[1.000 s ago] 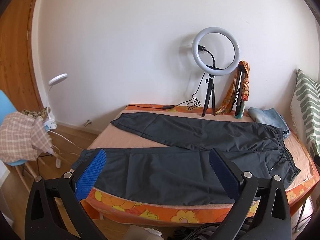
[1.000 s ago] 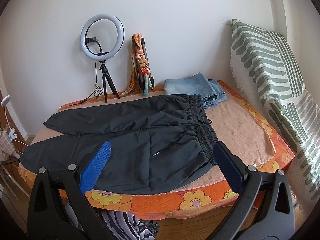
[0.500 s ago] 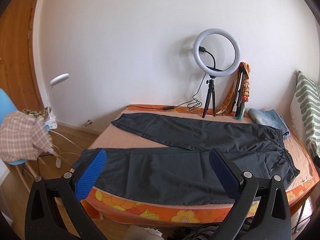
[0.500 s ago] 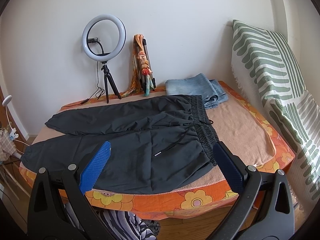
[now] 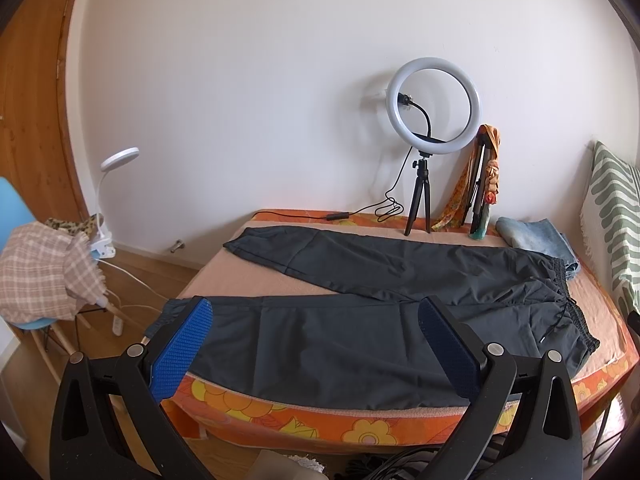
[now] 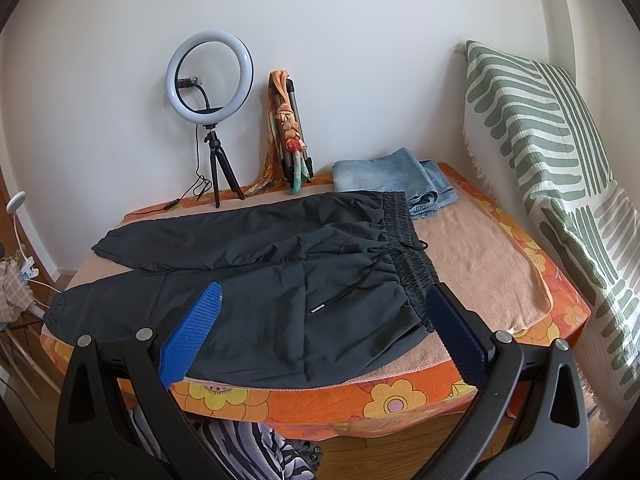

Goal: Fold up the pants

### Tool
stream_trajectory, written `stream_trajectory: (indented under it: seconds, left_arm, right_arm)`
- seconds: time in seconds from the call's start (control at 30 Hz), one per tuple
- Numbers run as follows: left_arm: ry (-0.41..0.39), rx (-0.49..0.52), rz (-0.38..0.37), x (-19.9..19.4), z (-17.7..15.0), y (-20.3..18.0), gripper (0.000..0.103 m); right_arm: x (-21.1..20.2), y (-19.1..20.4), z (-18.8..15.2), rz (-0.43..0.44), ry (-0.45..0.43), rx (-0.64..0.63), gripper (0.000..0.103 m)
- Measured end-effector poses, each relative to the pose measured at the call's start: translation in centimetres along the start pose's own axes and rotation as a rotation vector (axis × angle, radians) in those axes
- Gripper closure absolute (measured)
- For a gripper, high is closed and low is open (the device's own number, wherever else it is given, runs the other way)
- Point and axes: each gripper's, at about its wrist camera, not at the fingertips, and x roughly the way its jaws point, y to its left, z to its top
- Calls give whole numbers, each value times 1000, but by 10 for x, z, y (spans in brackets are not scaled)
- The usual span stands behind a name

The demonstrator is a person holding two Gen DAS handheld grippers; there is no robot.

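Dark grey pants (image 5: 360,312) lie spread flat on the table, legs apart and pointing left, elastic waistband at the right. They also show in the right wrist view (image 6: 280,280), waistband (image 6: 408,252) at the right with a drawstring. My left gripper (image 5: 316,312) is open and empty, held off the table's front edge, before the near leg. My right gripper (image 6: 324,300) is open and empty, off the front edge, before the waist end.
The table has an orange flowered cover (image 5: 360,428) and a peach towel (image 6: 480,256). At the back stand a ring light on a tripod (image 5: 432,120), a folded tripod with scarf (image 5: 484,184) and folded jeans (image 6: 392,176). A green-striped cushion (image 6: 540,140) is at the right, a chair with clothes (image 5: 40,272) at the left.
Both grippers have drifted slightly; the scene shifts a little in each view. The pants have not moved and both grippers stay open.
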Motion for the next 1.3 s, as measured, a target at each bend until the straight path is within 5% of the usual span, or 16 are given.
stream_trajectory:
  seconds: [1.3]
  left_arm:
    - [-16, 14, 15, -14, -3, 9, 1]
  right_arm:
    - [-9, 8, 2, 42, -17, -1, 0]
